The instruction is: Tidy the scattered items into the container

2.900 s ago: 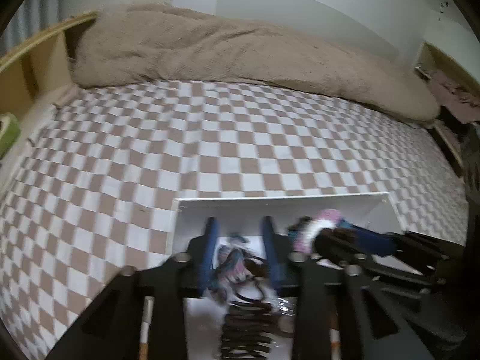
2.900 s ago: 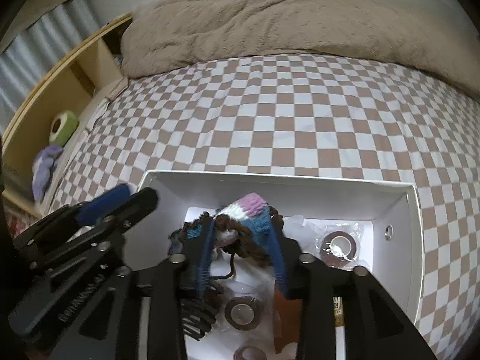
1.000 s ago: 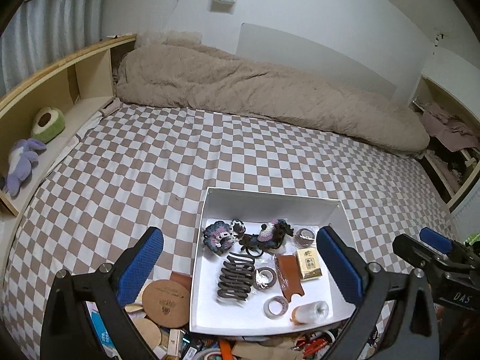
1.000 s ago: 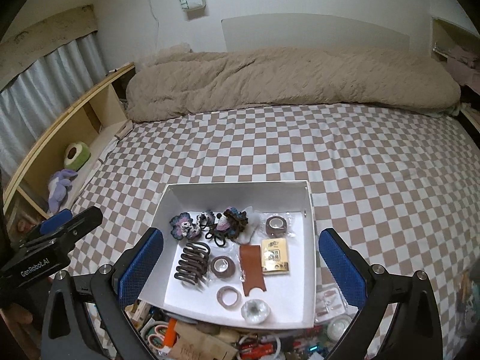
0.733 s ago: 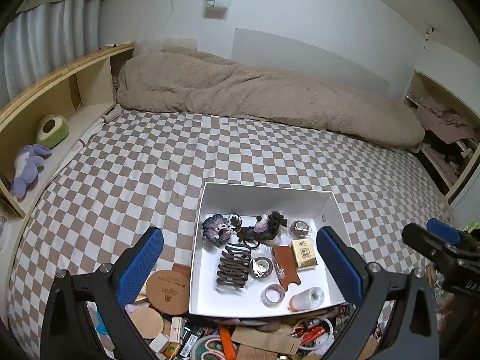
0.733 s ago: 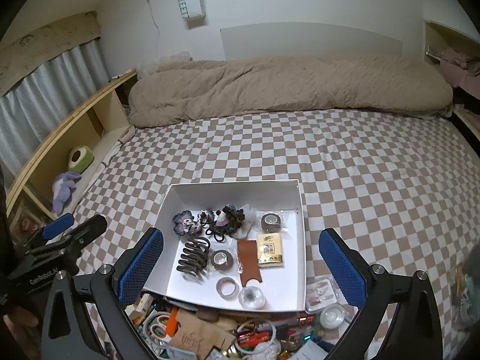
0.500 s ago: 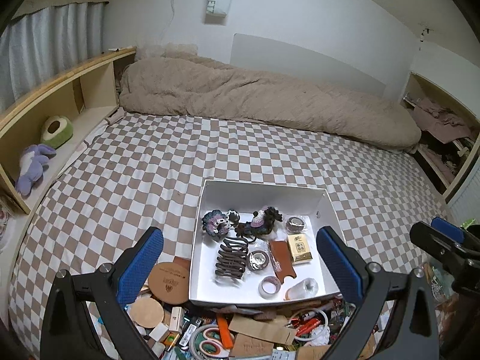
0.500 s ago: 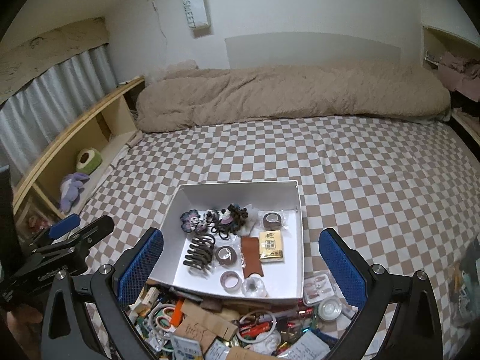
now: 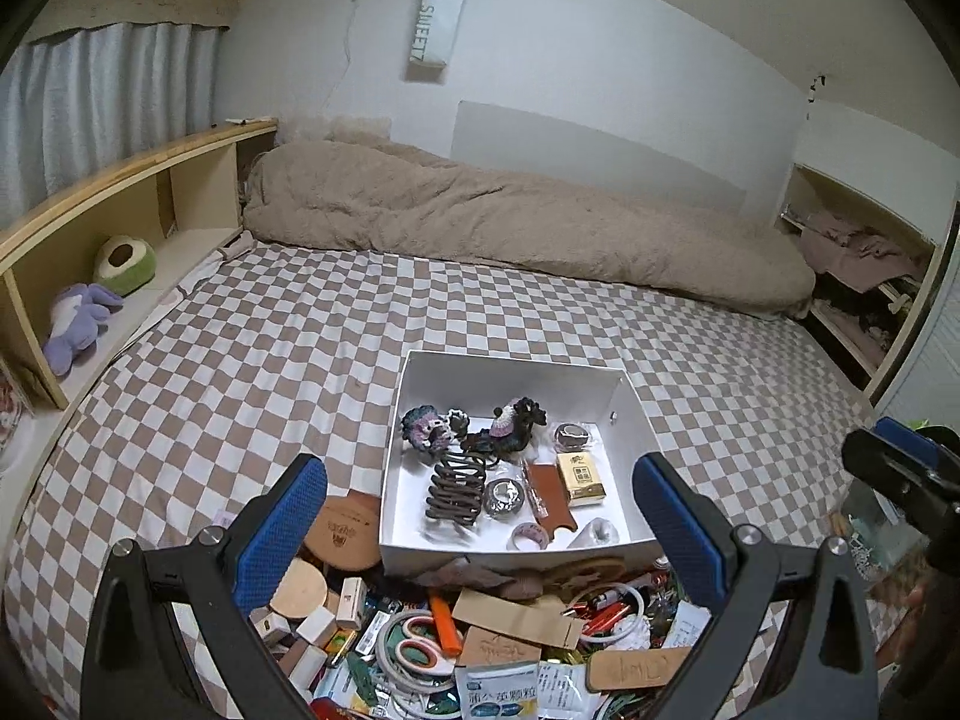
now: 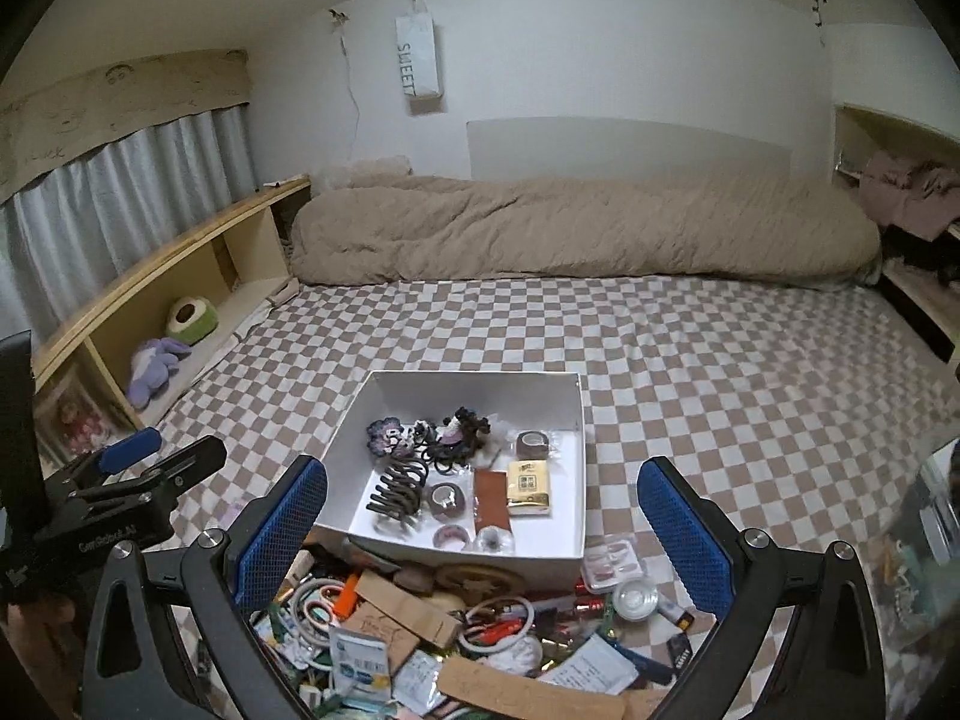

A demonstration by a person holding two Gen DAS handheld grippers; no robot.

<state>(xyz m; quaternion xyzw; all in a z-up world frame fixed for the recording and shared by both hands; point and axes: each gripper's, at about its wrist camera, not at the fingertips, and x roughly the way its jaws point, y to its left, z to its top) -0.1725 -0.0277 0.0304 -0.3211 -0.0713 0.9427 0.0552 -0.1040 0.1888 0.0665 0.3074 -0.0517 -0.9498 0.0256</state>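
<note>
2 claws, both spread wide and empty: left claw (image 9: 480,516), right claw (image 10: 483,516). White box (image 10: 543,549) sits on the bed, clutter pile (image 10: 420,630) touching its near wall. I'd pick 1 loose top item, like the orange-handled scissors (image 9: 420,648).

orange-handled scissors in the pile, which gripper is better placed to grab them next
Probably left. In the left wrist view the orange-handled scissors lie just left of centre between the open left gripper. The right gripper, also open and empty, sees them further left.
</note>
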